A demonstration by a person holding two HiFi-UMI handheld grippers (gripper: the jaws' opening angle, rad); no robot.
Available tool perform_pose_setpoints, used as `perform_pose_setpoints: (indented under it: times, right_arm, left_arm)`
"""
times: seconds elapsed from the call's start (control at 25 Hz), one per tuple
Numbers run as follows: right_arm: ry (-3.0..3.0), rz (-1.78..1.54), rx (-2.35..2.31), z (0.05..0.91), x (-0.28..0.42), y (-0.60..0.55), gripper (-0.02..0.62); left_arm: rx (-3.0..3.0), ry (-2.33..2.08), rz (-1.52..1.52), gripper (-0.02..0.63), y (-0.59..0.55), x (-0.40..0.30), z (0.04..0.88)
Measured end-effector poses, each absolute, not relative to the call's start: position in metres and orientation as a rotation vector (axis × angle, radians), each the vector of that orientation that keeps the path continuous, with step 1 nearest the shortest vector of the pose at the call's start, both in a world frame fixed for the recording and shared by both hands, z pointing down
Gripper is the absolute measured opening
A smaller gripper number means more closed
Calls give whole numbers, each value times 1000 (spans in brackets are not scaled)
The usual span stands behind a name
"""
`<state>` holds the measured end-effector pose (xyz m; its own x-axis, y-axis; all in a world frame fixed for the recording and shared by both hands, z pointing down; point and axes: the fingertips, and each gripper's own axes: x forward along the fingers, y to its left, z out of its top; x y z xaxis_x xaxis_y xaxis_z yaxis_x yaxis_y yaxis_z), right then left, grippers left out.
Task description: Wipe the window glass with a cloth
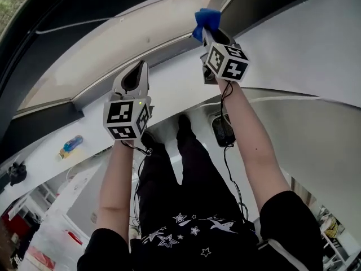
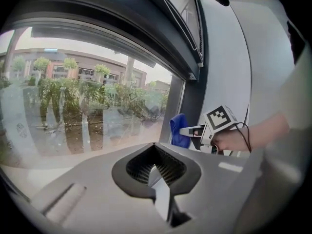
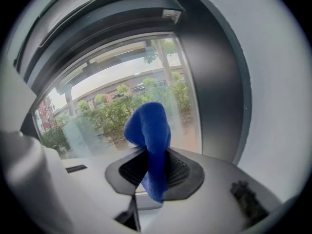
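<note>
Right gripper: fingers closed on a blue cloth. The cloth is clamped between the ribbed pads. A rounded bunch stands up past the fingertips, and a short tail hangs behind the pads toward the gripper body.

In the head view the right gripper is raised at arm's length, with the cloth at its tip. Ahead of these fingers lies the window glass. The dark window frame rises just to their right, and a white wall lies beyond it. The cloth is close to the pane near the frame upright. No view shows whether it touches the glass.

Left gripper: fingers pressed together, with nothing between them. Their tips point at the window glass, apart from it.

In the left gripper view the right gripper and the cloth appear to the right of the left fingers, against the frame upright. In the head view the left gripper is held lower than the right one and to its left, well apart from the cloth.

A black cable runs back from the right gripper along the forearm.
</note>
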<state>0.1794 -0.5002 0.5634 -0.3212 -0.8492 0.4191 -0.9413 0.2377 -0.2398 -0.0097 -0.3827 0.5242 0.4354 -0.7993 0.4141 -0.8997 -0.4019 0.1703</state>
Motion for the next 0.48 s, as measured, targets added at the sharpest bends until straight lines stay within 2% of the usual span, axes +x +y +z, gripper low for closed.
perform_pose_setpoints:
  times: [0.16, 0.48]
  right_arm:
    - [-2345, 638, 1580, 572, 118, -452, 78]
    - [-2495, 615, 1113, 603, -83, -365, 78]
  left_arm:
    - [2283, -1473, 355, 6, -362, -52, 540]
    - [2088, -1718, 338, 6, -306, -194, 569]
